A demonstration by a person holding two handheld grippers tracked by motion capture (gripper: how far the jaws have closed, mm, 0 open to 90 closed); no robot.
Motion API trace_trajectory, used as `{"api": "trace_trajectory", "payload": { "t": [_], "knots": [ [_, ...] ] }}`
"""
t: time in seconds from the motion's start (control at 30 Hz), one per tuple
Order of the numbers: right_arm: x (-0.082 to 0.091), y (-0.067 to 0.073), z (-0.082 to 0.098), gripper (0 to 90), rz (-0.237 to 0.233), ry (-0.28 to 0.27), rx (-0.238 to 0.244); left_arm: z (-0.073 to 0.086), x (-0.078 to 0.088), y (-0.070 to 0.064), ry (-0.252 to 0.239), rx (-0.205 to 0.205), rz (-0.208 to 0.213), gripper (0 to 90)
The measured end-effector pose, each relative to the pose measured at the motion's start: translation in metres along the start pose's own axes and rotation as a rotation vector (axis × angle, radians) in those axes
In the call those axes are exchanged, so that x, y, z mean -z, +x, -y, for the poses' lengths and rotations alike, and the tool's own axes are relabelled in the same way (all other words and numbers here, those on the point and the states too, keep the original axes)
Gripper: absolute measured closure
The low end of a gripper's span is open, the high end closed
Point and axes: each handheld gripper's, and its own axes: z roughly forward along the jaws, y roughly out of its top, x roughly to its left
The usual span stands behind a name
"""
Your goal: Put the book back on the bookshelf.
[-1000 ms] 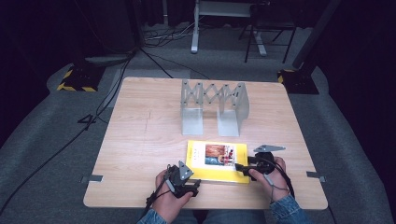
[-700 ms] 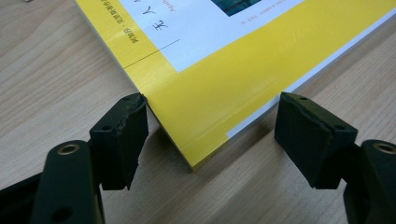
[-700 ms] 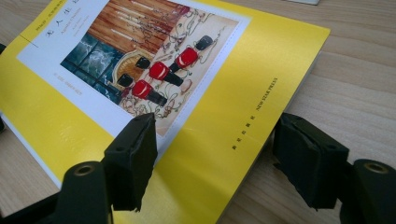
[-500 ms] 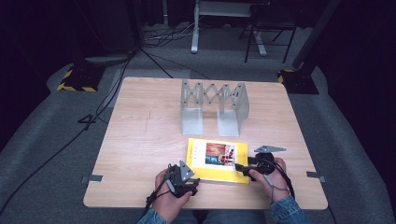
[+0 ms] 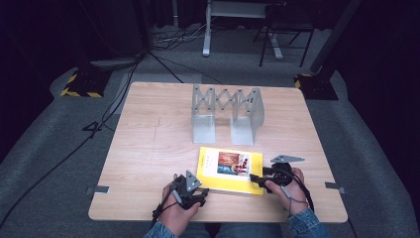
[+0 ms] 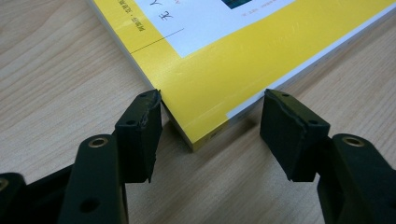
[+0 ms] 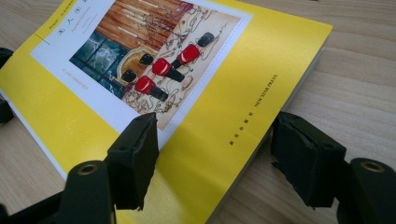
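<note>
On the light wooden table (image 5: 148, 148), the left gripper (image 5: 194, 194) sits at about 7 o'clock from the table's middle, near the front edge, held in the person's left hand (image 5: 174, 214). In the left gripper view its jaws stand apart, one on each side of the near corner of a yellow paperback book (image 6: 224, 70); the corner pokes into the gap between them, and the left jaw is just beside the spine edge, though contact cannot be told. The jaws are not clamped on anything.

The book (image 5: 231, 170) lies flat at roughly 6 o'clock from the table's middle, between the two grippers, front cover up. The cover has a white panel with a picture of red-coated figures in black hats (image 7: 163, 70) and a line of black print along the yellow margin.

Behind the book, toward 12 o'clock, a grey metal expanding bookend rack (image 5: 227, 114) stands upright, with a scissor lattice joining its two end plates, well apart from both grippers.

The right gripper (image 5: 262, 179) is at about 5 o'clock, held in the person's right hand (image 5: 287, 191), with its grey three-cornered plate (image 5: 286, 158) on top. In the right gripper view its jaws are also spread wide: the left one hangs over the cover, the right one beyond the book's page edge above bare table, closed on nothing.
</note>
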Motion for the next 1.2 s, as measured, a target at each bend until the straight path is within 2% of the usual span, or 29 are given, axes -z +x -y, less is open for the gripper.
{"api": "trace_trajectory", "payload": {
  "t": [0.07,0.1,0.17,0.2,0.27,0.3,0.33,0.5,0.57,0.67,0.7,0.8,0.83,0.87,0.9,0.97,1.03,1.07,1.13,1.17,1.2],
  "knots": [
    [0.0,0.0,0.0,32.9,0.001,0.0,-0.004,-0.001,0.002,-0.001,0.008,-0.007,-0.009,41.3],
    [0.001,0.0,0.0,32.9,0.004,-0.003,-0.006,-0.002,0.004,-0.001,-0.005,-0.017,-0.02,49.0],
    [0.001,0.0,0.001,32.8,0.006,-0.002,-0.008,-0.003,0.008,-0.001,-0.023,-0.008,-0.027,62.0],
    [0.002,0.0,0.001,32.8,0.007,-0.002,-0.011,-0.004,0.012,0.001,-0.036,-0.005,-0.036,62.0],
    [0.002,-0.001,0.001,32.9,0.002,-0.005,-0.018,-0.006,0.013,0.003,-0.034,0.0,-0.038,82.8],
    [0.002,-0.002,0.001,32.9,0.003,-0.006,-0.017,-0.006,0.014,0.004,-0.038,-0.005,-0.056,84.8],
    [0.002,-0.002,0.001,32.9,0.003,-0.006,-0.017,-0.006,0.014,0.004,-0.038,-0.005,-0.056,85.9],
    [0.003,-0.002,0.003,32.8,-0.003,-0.021,-0.017,-0.008,0.016,0.006,-0.031,0.017,-0.042,87.7],
    [0.003,-0.003,0.003,32.7,-0.008,-0.026,-0.006,-0.007,0.016,0.007,-0.04,0.041,-0.031,88.6],
    [0.006,-0.004,0.003,34.7,-0.015,-0.036,0.008,-0.006,0.016,0.009,-0.041,0.056,-0.022,88.6],
    [0.01,-0.007,0.001,34.2,0.015,-0.073,0.047,-0.006,0.015,0.01,-0.041,0.052,-0.02,88.3],
    [0.014,-0.011,-0.003,31.8,0.04,-0.093,0.06,-0.005,0.014,0.01,-0.041,0.058,-0.038,85.1],
    [0.017,-0.016,-0.011,29.6,0.05,-0.101,0.06,-0.005,0.013,0.01,-0.045,0.057,-0.045,76.2],
    [0.017,-0.016,-0.011,29.6,0.05,-0.101,0.06,-0.005,0.013,0.01,-0.045,0.057,-0.045,69.4],
    [0.017,-0.018,-0.013,27.6,0.059,-0.088,0.063,-0.005,0.013,0.008,-0.037,0.061,-0.059,69.4],
    [0.013,-0.019,-0.015,26.2,0.05,-0.043,0.06,-0.007,0.013,0.005,-0.025,0.032,-0.104,50.6],
    [0.012,-0.018,-0.014,26.0,0.046,-0.027,0.056,-0.007,0.012,0.004,-0.02,0.027,-0.11,47.5],
    [0.008,-0.016,-0.013,26.0,0.04,-0.006,0.058,-0.007,0.01,0.003,0.004,0.011,-0.1,42.9],
    [0.002,-0.012,-0.013,26.5,0.043,0.007,0.065,-0.005,0.003,-0.001,0.05,0.002,-0.043,44.4],
    [0.0,-0.01,-0.014,27.6,0.042,0.0,0.072,-0.003,0.001,-0.003,0.027,0.007,-0.03,46.1],
    [-0.003,-0.007,-0.017,26.5,0.04,-0.015,0.072,-0.005,0.001,-0.004,0.036,-0.01,-0.034,45.7]
  ]
}}
